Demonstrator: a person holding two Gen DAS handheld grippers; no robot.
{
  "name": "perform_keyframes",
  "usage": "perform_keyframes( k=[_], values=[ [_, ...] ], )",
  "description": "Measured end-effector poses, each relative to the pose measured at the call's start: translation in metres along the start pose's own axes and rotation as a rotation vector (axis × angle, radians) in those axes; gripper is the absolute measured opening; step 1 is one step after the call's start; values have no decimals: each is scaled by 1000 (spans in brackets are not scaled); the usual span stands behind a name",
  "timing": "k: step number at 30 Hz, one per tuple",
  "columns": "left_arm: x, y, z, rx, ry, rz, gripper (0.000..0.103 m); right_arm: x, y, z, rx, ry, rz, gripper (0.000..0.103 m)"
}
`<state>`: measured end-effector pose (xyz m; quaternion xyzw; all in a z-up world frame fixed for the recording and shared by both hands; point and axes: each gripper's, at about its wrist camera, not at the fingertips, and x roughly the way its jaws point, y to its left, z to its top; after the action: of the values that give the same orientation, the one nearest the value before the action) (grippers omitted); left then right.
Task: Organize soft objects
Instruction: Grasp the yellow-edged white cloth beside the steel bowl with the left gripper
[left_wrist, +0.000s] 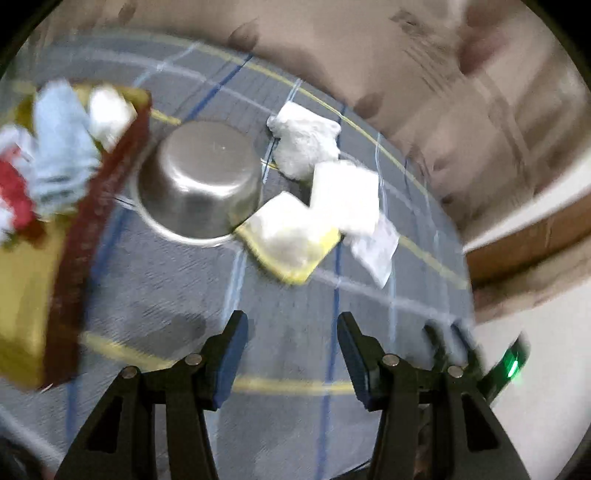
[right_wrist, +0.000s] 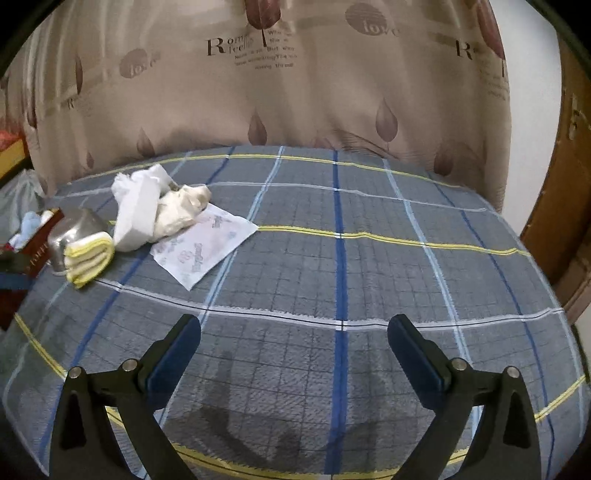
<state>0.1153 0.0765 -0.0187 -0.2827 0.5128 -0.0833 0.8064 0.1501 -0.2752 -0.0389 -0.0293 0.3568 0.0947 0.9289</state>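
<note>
A folded yellow-edged white cloth (left_wrist: 291, 236) (right_wrist: 90, 258) lies on the plaid bed beside an upturned steel bowl (left_wrist: 199, 184) (right_wrist: 72, 229). A folded white cloth (left_wrist: 345, 195) (right_wrist: 135, 214), a crumpled cream cloth (left_wrist: 304, 142) (right_wrist: 181, 208) and a thin printed wipe packet (left_wrist: 376, 251) (right_wrist: 201, 245) lie just beyond. A red and gold box (left_wrist: 92, 229) (right_wrist: 37, 243) at the left holds light blue, white and red cloths (left_wrist: 62, 147). My left gripper (left_wrist: 291, 354) is open and empty, above the bed near the yellow-edged cloth. My right gripper (right_wrist: 293, 350) is open and empty, farther right.
A patterned beige curtain (right_wrist: 295, 92) hangs behind the bed. A wooden door (right_wrist: 565, 184) stands at the right. The plaid sheet (right_wrist: 369, 277) stretches to the right of the cloths. The left wrist view is motion-blurred.
</note>
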Motion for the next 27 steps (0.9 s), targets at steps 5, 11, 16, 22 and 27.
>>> perform_keyframes(
  k=[5,11,16,22,27],
  values=[
    [28,24,23,-205,37,-112,51,-3,1,-1,-8,-8,41,101],
    [44,37,34,-304,32,-139,51,-3,4,-1,-20,-4,70,101],
    [59,44,43,-364,29,-164,52,-4,4,-1,-18,-10,82,101],
    [70,38,48,-365,22,-145,52,-4,4,-1,-17,-9,93,101],
    [73,27,47,-300,23,-57,24,-3,3,-1,-12,-8,94,102]
  ],
)
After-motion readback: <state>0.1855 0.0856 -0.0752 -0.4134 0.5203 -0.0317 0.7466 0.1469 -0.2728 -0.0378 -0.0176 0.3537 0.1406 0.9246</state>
